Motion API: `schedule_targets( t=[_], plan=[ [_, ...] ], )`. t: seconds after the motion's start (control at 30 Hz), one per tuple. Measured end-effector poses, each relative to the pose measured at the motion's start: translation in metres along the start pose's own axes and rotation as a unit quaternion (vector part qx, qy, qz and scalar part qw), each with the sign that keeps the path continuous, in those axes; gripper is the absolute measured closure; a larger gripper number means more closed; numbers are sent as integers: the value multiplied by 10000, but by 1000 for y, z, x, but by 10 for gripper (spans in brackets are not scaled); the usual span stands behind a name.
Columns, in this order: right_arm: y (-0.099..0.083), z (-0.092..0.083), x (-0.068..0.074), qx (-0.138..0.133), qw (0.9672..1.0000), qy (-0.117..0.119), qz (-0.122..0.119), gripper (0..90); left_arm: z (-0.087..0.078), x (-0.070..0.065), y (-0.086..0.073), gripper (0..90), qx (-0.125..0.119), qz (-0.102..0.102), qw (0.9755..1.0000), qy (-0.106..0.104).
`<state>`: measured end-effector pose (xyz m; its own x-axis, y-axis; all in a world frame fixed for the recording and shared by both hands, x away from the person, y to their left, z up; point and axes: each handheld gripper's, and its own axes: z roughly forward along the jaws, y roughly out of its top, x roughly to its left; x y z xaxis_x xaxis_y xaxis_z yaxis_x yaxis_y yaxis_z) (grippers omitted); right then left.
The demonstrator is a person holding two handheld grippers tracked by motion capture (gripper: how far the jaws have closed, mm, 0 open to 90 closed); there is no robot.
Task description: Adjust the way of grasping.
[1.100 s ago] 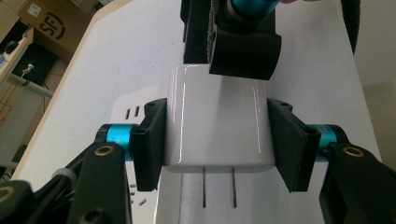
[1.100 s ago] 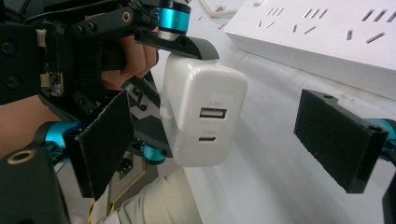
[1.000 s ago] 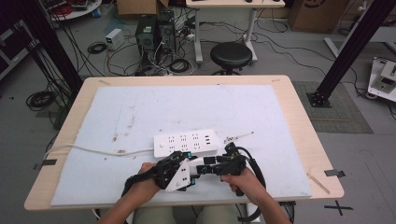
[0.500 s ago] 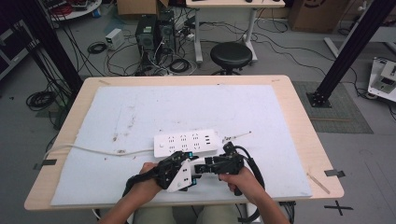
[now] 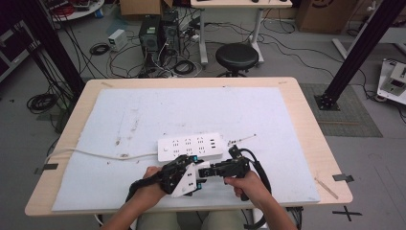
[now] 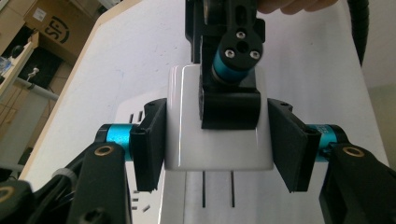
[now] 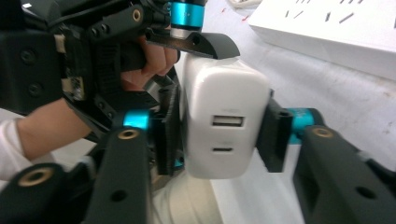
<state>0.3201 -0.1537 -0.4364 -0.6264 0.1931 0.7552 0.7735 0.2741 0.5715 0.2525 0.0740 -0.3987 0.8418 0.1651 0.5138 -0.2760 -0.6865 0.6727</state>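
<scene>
— Counting first: how many chargers and strips?

— One white boxy plastic wall charger (image 7: 226,123), one white flat rectangular power strip (image 5: 191,146), two grippers. The charger sits just in front of the strip, on the person's side, lifted between both tools.

— How do the jaws stand?

— The left gripper (image 6: 218,140) pinches the charger by its two flat sides. The right gripper (image 7: 219,135) has just been closing its jaws with the charger between them, and its pads now press the sides by the two port slots.

— Anything around or in the way?

— A white cord (image 5: 95,154) runs left from the strip across the pale grey mat (image 5: 268,110). Beyond the strip, a black round stool (image 5: 237,55) stands on the floor. The right gripper's jaw lies over the charger's top, above its two prongs (image 6: 218,189).
</scene>
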Motion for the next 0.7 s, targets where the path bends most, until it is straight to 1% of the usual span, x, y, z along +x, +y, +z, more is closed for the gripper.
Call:
schedule_targets(
  t=[0.03,0.07,0.13,0.17,0.2,0.23,0.27,0.3,0.33,0.37,0.4,0.43,0.47,0.53,0.57,0.6,0.63,0.7],
  plan=[
    [0,0,0,-20,10000,23,32,613,0,1,0,425,-2,22,10000,13],
    [0,0,0,-33,10000,41,25,619,0,0,0,423,8,-25,10000,9],
    [0,0,0,-26,10000,12,26,624,1,1,0,419,25,-34,10000,-21],
    [0,0,0,-48,10000,29,-49,628,1,3,-1,419,-4,-194,9998,-110],
    [0,0,0,-25,10000,-35,-29,633,1,4,-1,413,-21,-258,9996,-143],
    [0,-1,0,-42,10000,-71,-45,634,0,5,-2,403,-46,-316,9994,-123],
    [0,-3,0,-30,9999,-125,-42,635,-1,6,-3,359,-48,-420,9991,-104],
    [0,-5,0,-56,9998,-161,-50,635,-2,8,-5,311,-46,-540,9985,-125],
    [0,-7,0,-98,9997,-215,-60,635,-3,9,-7,290,-73,-656,9977,-149],
    [1,-9,0,-124,9996,-253,-73,635,-4,11,-9,284,-90,-712,9973,-162],
    [1,-11,-1,-151,9994,-291,-92,635,-6,11,-11,280,-120,-812,9965,-183],
    [1,-14,-1,-177,9993,-325,-53,635,-8,13,-14,273,-149,-917,9955,-196],
    [1,-16,-1,-203,9991,-374,-81,635,-9,14,-17,262,-174,-1045,9942,-208],
    [1,-19,-1,-252,9988,-417,-104,635,-13,16,-24,250,-245,-1331,9905,-240],
    [1,-20,-1,-289,9984,-471,-136,635,-15,18,-28,249,-255,-1432,9891,-222],
    [0,-21,-1,-330,9980,-511,-191,635,-18,19,-32,249,-302,-1568,9869,-215],
    [0,-22,0,-342,9977,-553,-212,635,-21,21,-36,249,-365,-1726,9840,-251],
    [0,-24,1,-322,9965,-700,-339,635,-26,25,-44,250,-522,-2060,9768,-260]
  ],
)
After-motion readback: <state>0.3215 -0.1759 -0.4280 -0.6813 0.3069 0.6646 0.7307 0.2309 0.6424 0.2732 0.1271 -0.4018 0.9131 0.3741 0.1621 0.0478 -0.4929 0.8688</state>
